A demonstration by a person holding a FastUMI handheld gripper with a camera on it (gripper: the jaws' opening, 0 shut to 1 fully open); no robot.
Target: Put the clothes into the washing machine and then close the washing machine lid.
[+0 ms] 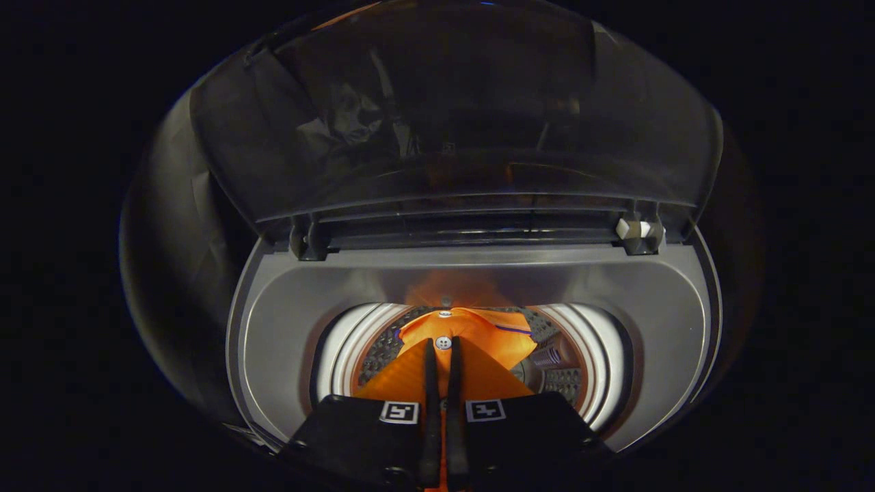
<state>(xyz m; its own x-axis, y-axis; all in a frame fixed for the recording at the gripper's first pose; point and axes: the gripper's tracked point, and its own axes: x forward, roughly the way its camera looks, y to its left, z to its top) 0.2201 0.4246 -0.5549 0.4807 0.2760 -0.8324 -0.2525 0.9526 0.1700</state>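
Gripper (441, 355) fingers run side by side with only a thin slit between them, and a fold of orange cloth (472, 335) is pinched in that slit, so both fingers press on it. From the pinch the cloth spreads down and outward in a tent shape on either side of the fingers, and more of it lies bunched just beyond the fingertips, inside the drum (557, 372) of the washer (287, 321). A small round stud or button sits on the cloth right at the fingertips, with a thin dark line of trim showing on the fabric to its right. Around the cloth the drum's perforated wall shows on both sides, ringed by a pale band at the mouth of the tub. Beyond that, the washer's grey top deck curves around the opening. Its lid (451, 116) stands raised at the far side, a dark see-through panel held on two hinges at the back of the deck; a faint orange glow from the cloth reflects in it and on the deck just behind the drum. Two square markers sit on the gripper body beside the fingers.
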